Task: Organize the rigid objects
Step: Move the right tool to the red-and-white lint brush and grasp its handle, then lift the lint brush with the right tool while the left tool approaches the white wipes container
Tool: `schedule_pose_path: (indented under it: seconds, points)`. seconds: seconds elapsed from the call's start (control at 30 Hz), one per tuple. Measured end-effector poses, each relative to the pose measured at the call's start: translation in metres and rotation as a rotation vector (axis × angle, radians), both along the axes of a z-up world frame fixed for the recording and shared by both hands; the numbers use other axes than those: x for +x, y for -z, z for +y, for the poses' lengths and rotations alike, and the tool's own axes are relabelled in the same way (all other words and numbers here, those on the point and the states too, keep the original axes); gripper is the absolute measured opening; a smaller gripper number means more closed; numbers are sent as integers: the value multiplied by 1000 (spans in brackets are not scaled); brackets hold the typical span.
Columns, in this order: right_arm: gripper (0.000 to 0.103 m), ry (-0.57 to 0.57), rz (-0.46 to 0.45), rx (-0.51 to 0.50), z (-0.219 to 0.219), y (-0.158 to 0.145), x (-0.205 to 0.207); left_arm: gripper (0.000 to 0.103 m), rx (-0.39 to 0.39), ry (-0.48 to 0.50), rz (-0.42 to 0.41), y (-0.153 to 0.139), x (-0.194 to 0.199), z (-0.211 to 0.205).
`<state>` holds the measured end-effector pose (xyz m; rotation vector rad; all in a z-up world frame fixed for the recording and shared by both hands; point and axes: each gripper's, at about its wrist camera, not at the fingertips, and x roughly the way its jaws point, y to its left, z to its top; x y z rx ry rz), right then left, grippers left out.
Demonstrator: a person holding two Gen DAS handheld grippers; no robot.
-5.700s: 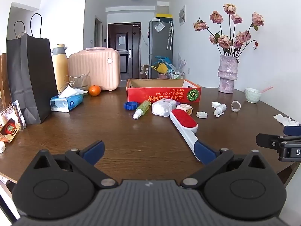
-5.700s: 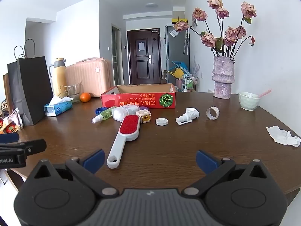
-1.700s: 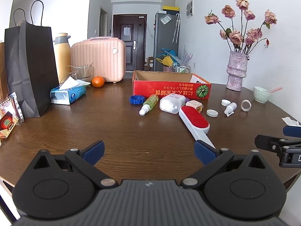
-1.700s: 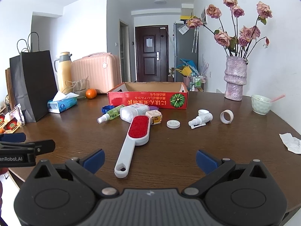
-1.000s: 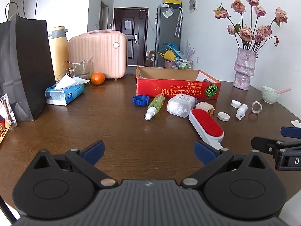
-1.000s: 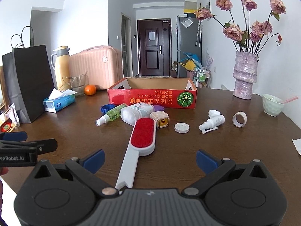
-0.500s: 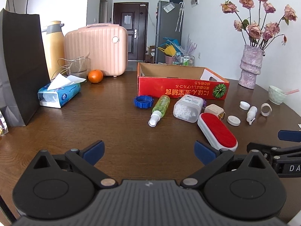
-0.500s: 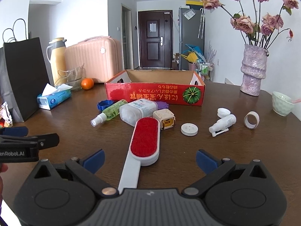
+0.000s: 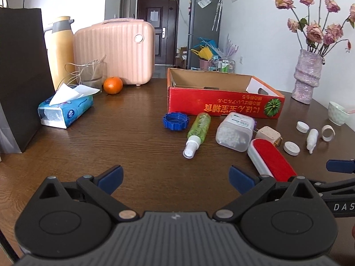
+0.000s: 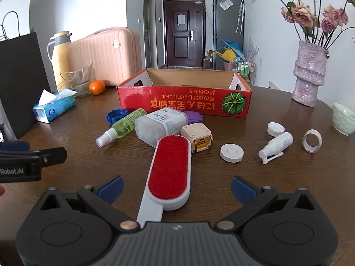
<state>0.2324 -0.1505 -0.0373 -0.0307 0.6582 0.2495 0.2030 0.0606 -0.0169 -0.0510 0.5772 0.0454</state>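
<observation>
Hovering low over the dark wooden tabletop point(image 10: 277, 181), the right tool point(image 10: 176, 187) is spread wide astride the white-handled red lint brush point(image 10: 169, 168). The left tool point(image 9: 175, 177) gapes wide above bare wood. Behind the brush lies a clear plastic jar of white pellets point(image 10: 160, 125); the red cardboard box point(image 10: 184, 104) looks empty.

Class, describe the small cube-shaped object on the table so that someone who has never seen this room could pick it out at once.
Start at the red cardboard box on the brown table. In front of it lies a cluster of small items; the cube sits between the clear plastic jar and the flat white disc, beside the head of the red lint brush. It alone is boxy, cream on top with a yellow side face.
</observation>
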Motion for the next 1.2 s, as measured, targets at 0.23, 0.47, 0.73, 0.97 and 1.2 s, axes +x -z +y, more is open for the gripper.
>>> schedule_pose_path:
  seconds: [0.23,0.47,0.73,0.97,1.2]
  points:
    - [103,-19,31,-13,10,8,21,103,-6,-14,18,6,16,5]
    - [100,-7,76,-17,15,24,42,103,-16,-33,39,14,29,11]
    - [83,-2,95,1,13,33,49,103,-19,-30,59,21,37,10]
    - [55,-51,81,-14,17,36,44,103,-17,-40,48,20,34,10]
    - [55,-55,27,21,12,26,34,103,-19,-53,23,11,26,10]
